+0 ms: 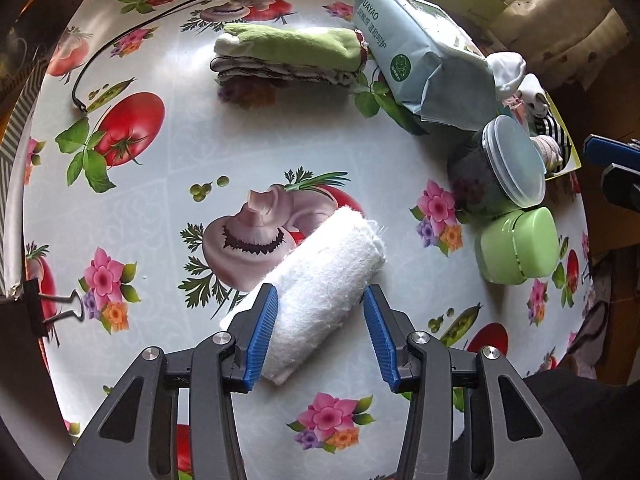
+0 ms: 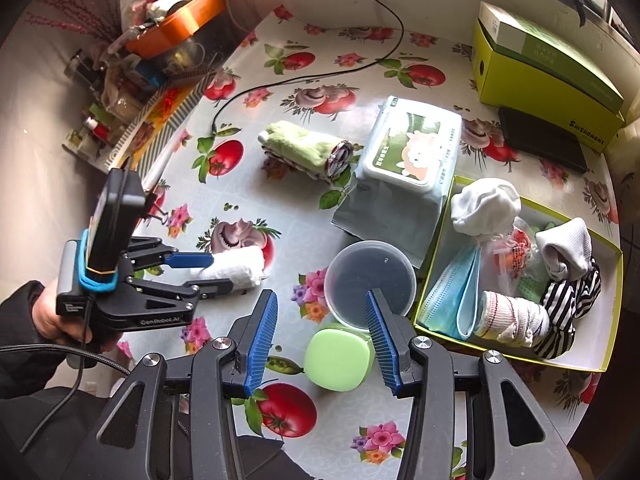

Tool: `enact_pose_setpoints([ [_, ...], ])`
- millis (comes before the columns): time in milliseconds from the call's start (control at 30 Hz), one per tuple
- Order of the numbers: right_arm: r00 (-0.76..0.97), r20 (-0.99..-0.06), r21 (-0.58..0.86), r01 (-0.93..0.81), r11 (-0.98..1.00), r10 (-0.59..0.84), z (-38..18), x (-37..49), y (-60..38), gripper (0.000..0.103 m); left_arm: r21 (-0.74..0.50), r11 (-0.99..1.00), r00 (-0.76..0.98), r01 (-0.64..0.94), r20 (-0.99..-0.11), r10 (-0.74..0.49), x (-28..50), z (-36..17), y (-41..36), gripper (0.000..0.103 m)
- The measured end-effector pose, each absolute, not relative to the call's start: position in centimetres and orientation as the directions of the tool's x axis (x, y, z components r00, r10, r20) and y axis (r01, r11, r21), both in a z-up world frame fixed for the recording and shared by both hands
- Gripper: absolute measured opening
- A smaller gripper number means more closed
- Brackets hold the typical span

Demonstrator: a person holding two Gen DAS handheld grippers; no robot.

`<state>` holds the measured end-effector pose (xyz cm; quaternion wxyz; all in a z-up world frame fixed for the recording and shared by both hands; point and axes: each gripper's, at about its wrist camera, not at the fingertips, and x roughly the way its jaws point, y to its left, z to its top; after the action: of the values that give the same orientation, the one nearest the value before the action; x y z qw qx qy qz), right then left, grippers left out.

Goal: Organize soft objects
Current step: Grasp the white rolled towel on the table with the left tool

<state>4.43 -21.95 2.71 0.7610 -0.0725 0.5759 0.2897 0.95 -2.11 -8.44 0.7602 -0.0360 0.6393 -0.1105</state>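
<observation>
Right wrist: floral tablecloth [image 2: 304,208] (cluttered)

Fluffy white terry towel [image 1: 326,276], glossy tablecloth [image 1: 168,184]

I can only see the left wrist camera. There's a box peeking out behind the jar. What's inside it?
Observer: A blue face mask lies along the near left side of the box.
Operator: Is my other gripper holding anything?
Observer: No. The right gripper is open and empty, above the green container.
Operator: Is there room in the box for my white towel?
Observer: Probably. A bare patch of the box floor shows in its near right corner.
</observation>
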Motion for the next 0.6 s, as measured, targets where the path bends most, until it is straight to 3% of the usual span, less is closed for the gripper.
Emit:
enact_pose_setpoints([
  [333, 0.173, -0.923, 0.201, -0.545, 0.814, 0.344, 2.8, 5.3, -20.5, 0.045, -0.076, 0.987, 0.198, 0.143, -0.975, -0.104, 1.2, -9.3, -3.4, 0.046],
  [600, 0.174, -0.926, 0.185, -0.563, 0.806, 0.334, 2.8, 6.8, -19.4, 0.045, -0.141, 0.99, 0.222, 0.01, -0.965, -0.14, 2.4, -8.6, -0.6, 0.025],
])
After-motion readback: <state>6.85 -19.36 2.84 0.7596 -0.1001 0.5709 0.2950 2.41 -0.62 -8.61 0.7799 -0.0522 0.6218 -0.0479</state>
